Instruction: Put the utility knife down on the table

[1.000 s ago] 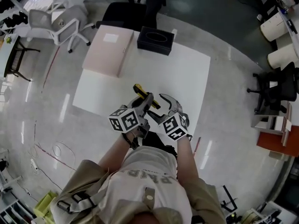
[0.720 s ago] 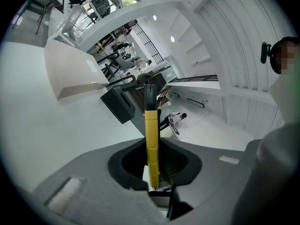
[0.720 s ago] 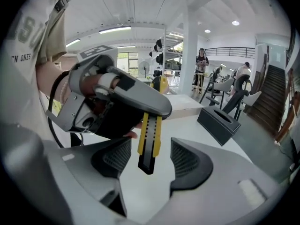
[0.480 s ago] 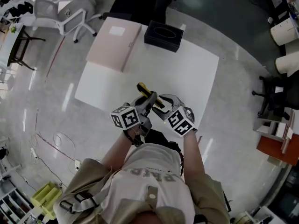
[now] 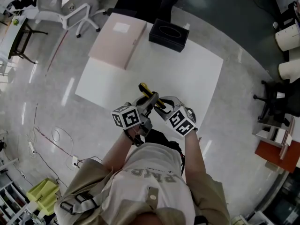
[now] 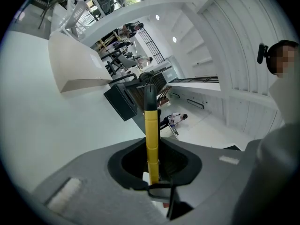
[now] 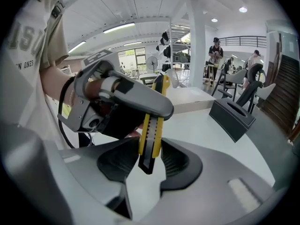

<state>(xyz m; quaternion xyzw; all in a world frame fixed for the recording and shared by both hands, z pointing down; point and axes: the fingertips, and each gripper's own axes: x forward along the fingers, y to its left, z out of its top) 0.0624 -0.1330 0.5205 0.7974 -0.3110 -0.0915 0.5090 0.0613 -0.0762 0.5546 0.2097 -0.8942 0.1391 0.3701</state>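
The white table [image 5: 197, 78] lies bare below and ahead of both sets of fingers, so I judge nothing blocks a set-down. The pale flat box [image 5: 117, 39] and the black tissue box [image 5: 168, 34] sit well beyond the fingertips, at the table's far side.

The left gripper [image 6: 151, 150] is clamped on the utility knife [image 6: 151, 121]. The knife's long axis runs straight out from that gripper's fingers, close to level, above the table and not touching it.

The right gripper [image 7: 150, 146] meets the knife from the other side, angled downward. Its jaws have just been closing. The knife's black rear end stands between them, and the pads seem to bear on both its sides.

Both grippers are at the knife, so one will likely have to let go before the other lowers it flat.
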